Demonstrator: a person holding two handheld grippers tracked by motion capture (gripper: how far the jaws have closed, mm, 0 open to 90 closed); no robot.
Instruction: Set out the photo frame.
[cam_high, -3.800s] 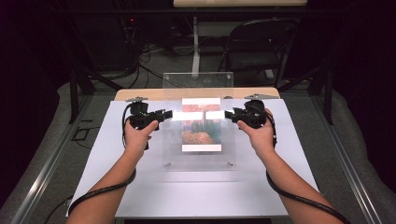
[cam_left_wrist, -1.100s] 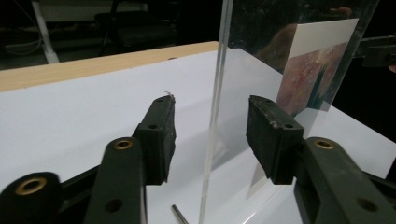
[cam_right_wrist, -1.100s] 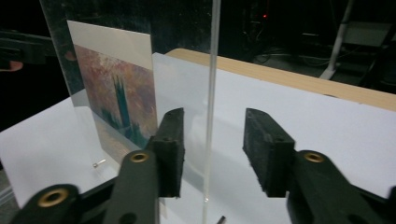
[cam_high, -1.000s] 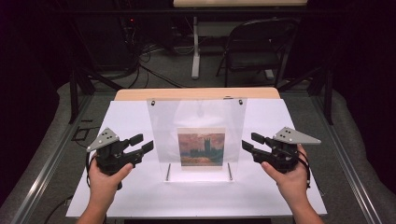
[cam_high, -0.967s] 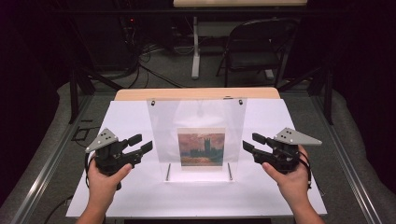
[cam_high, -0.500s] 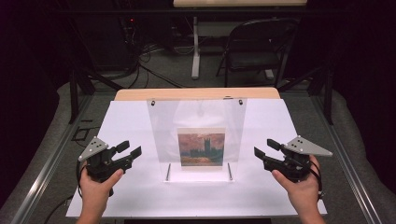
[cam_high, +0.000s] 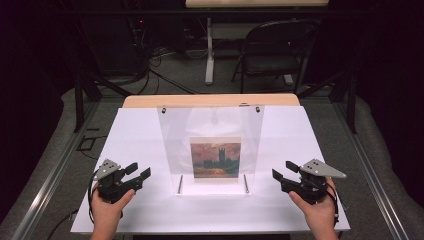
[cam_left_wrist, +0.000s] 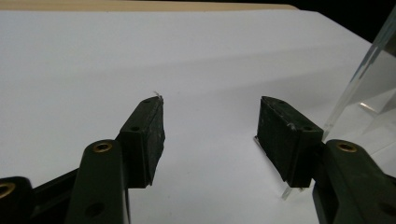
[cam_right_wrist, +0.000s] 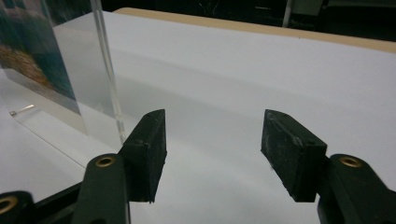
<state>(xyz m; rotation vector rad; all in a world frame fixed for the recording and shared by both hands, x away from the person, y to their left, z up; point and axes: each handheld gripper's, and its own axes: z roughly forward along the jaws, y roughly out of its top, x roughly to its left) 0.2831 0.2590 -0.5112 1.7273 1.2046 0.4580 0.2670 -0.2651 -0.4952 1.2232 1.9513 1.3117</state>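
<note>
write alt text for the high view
A clear acrylic picture stand holding a small painted sunset print stands upright on a white table, with the open left gripper and right gripper empty at either side.

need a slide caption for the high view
Clear acrylic stand holding a painting print upright on the white table, left gripper and right gripper open at either side.

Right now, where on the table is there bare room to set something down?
Bare white tabletop lies either side of the clear stand, and behind it up to the wooden edge. The front corners are taken by the left gripper and right gripper, both open.
</note>
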